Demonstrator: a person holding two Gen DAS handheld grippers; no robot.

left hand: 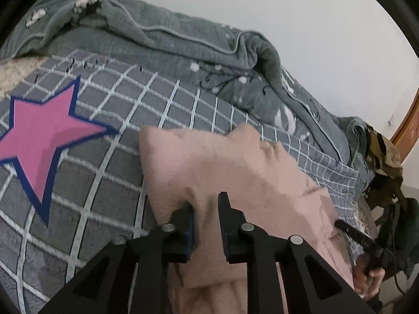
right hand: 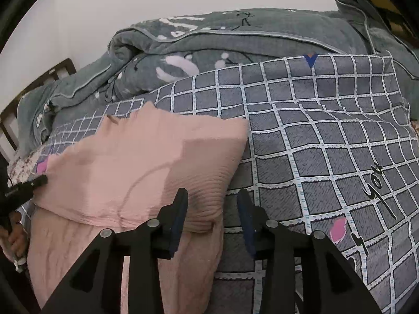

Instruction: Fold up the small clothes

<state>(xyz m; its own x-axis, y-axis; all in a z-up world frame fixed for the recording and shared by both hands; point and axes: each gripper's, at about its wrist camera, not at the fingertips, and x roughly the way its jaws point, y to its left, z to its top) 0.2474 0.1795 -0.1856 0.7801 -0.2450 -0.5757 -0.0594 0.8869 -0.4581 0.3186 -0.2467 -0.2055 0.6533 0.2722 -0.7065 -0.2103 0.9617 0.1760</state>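
Left gripper (left hand: 207, 209) clamping pink garment (left hand: 235, 162) on checked bedspread (right hand: 314, 144); right gripper (right hand: 213, 201) part-open, empty, straddling its ribbed corner.

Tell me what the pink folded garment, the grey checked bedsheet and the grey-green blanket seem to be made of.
Pink folded garment: soft matte knit, likely cotton; fine ribbing shows along its near edge.
Grey checked bedsheet: printed, slightly fuzzy fabric, perhaps brushed cotton or fleece; the grid lines look printed.
Grey-green blanket: thick plush or waffle-textured cloth with piped edging; the fibre is unclear.

wall (left hand: 262, 13): plain white | bed: checked grey cover (right hand: 327, 136), rumpled grey-green blanket (left hand: 162, 44) | dark slatted headboard (right hand: 39, 83)
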